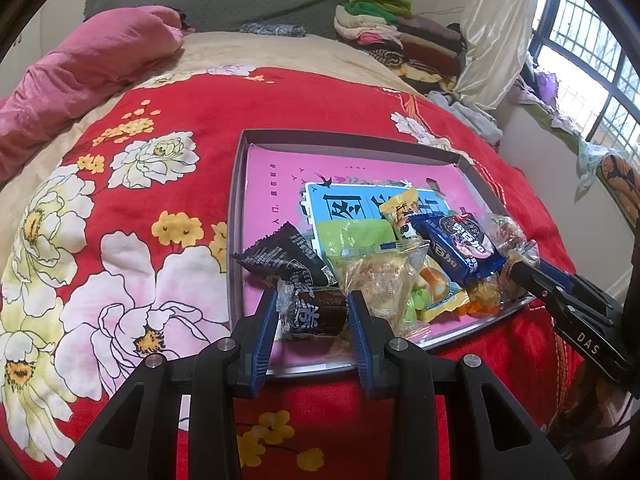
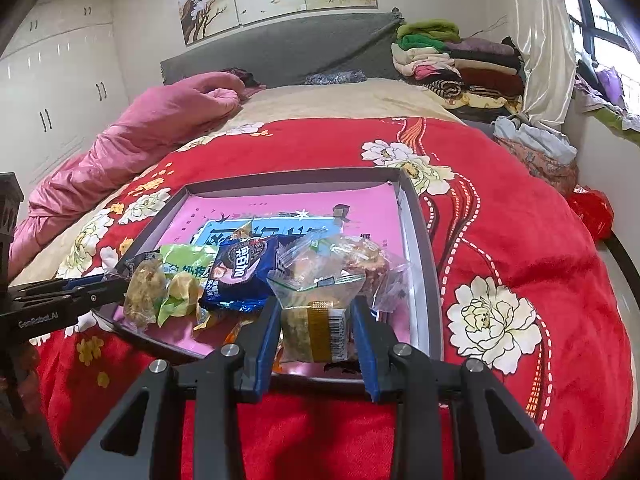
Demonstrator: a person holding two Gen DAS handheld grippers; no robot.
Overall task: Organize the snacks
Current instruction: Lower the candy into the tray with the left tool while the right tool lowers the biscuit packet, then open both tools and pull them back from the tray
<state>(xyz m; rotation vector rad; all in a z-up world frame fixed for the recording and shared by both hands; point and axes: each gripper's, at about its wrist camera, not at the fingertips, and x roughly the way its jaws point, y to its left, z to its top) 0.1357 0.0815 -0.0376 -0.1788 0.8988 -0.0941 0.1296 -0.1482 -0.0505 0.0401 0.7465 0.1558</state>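
Note:
A shallow grey box lid (image 1: 236,216) with a pink printed floor lies on the red flowered quilt and holds a pile of wrapped snacks. My left gripper (image 1: 313,312) is shut on a dark brown cake in clear wrap (image 1: 316,314) at the pile's near left. A black packet (image 1: 288,258) lies just behind it, a blue cookie packet (image 1: 456,248) to the right. In the right wrist view my right gripper (image 2: 317,330) is shut on a clear-wrapped pastry with a gold band (image 2: 316,332) at the near right of the box lid (image 2: 420,252). The blue cookie packet (image 2: 242,276) sits left of it.
The quilt (image 1: 160,240) covers a bed with a rolled pink blanket (image 1: 80,76) at the left. Folded clothes (image 1: 396,36) are stacked by the grey headboard. A window (image 1: 592,60) and curtain stand at the right. White wardrobes (image 2: 52,92) line the left wall.

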